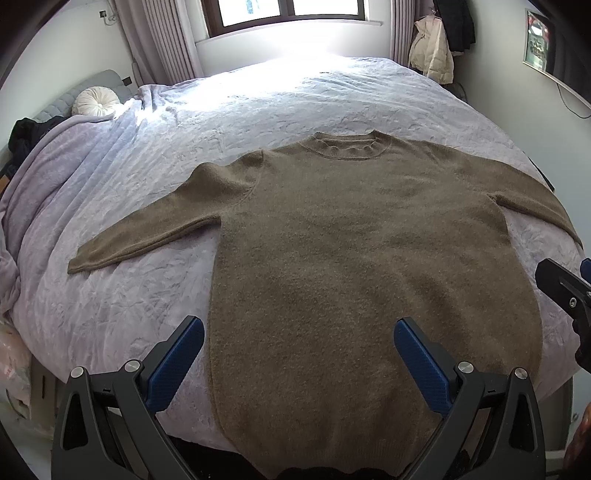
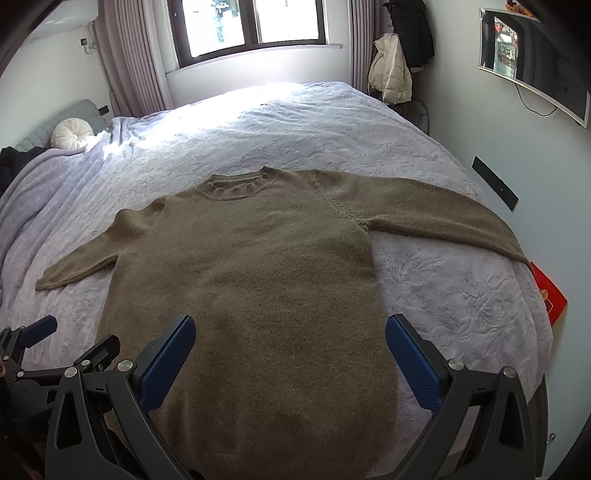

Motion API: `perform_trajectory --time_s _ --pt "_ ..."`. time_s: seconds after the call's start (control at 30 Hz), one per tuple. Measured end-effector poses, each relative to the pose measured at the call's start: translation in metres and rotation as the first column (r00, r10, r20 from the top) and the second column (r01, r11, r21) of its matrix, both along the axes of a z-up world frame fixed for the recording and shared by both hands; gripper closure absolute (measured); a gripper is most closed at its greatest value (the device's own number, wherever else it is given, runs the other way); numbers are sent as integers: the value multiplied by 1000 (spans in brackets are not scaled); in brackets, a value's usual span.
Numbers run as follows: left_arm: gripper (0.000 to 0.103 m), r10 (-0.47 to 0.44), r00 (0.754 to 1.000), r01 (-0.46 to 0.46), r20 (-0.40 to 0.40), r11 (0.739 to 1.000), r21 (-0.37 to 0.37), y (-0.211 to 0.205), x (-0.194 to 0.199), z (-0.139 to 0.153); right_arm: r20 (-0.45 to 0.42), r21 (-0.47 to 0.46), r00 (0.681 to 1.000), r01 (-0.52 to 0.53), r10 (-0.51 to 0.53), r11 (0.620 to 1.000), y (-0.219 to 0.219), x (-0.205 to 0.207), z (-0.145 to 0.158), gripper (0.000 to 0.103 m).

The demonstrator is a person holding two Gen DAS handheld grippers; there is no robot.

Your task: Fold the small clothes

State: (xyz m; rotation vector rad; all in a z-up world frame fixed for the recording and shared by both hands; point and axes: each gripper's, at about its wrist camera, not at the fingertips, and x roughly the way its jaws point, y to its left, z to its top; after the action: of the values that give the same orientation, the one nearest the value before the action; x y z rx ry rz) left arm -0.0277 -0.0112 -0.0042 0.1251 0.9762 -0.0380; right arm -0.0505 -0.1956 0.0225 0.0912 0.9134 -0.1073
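An olive-brown knitted sweater with round ribbed collar (image 1: 354, 236) lies flat on a bed with pale lilac embossed cover (image 1: 258, 103), collar toward the window (image 1: 288, 11), hem at the near edge of the bed. Both sleeves are spread out to the sides; the right one reaches the bed edge, near a red paper item (image 2: 550, 291).

The left gripper (image 1: 299, 332), black frame w/ blue pads, hovers above the hem area; jaws stand wide apart, nothing between them. The right gripper (image 2: 290, 328) is the same type, also above lower part of the sweater, jaws wide, holding nothing. In the right wrist view the left gripper shows at bottom-left, just beside.

Bkgd: a round cream cushion (image 2: 72, 133) near the headboard, a cream puffer jacket (image 2: 391, 77) hanging in the corner, curved monitor (image 2: 535, 62) on the right wall.
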Motion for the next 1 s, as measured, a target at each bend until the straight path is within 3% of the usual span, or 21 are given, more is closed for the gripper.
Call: perform_trajectory --time_s 0.6,1.0 --pt "0 25 1000 -25 -6 1000 -5 9 3 -2 33 43 999 -20 19 999 -1 -2 5 1" --pt "0 36 999 -36 -9 999 -12 16 3 -3 -1 56 1000 12 -12 998 -4 1 0 1"
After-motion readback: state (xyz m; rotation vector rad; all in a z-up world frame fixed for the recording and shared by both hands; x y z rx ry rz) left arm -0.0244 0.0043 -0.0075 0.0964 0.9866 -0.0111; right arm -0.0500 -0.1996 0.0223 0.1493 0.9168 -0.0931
